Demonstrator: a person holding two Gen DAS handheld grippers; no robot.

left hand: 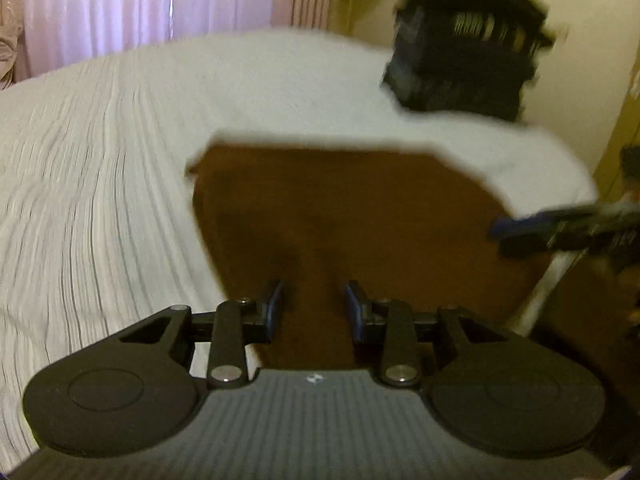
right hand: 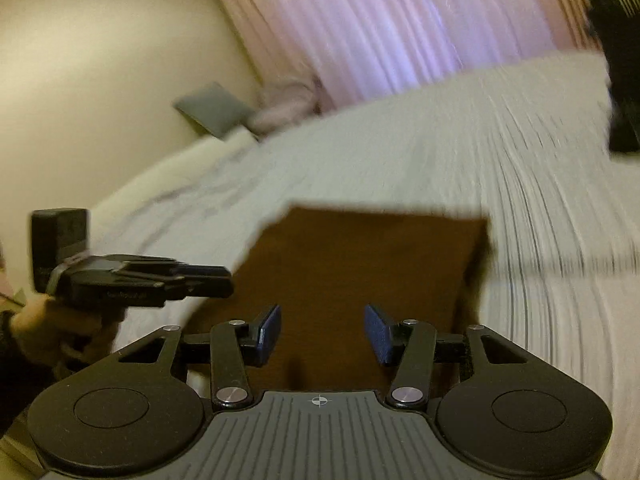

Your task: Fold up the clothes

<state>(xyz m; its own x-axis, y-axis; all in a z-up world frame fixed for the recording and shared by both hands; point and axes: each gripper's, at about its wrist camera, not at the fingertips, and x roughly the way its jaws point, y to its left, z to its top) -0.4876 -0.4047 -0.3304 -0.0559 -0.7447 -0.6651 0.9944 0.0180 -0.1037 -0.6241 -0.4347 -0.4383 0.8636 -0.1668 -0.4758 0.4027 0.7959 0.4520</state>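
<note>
A brown folded garment [left hand: 352,216] lies flat on the white striped bedspread [left hand: 100,184], near the bed's edge. My left gripper [left hand: 314,304] hovers over its near part, jaws open and empty. The right gripper shows at the right edge of the left wrist view [left hand: 568,228]. In the right wrist view the same brown garment [right hand: 360,264] lies ahead, and my right gripper [right hand: 322,332] is open and empty above its near edge. The left gripper [right hand: 208,276] shows at the left, held by a hand beside the garment. Both views are blurred.
A dark slatted basket [left hand: 468,56] stands at the bed's far corner, also in the right wrist view [right hand: 620,60]. Pink curtains [left hand: 140,4] hang behind the bed. A grey pillow [right hand: 214,110] leans on the wall. The bed's edge [left hand: 548,280] runs at right.
</note>
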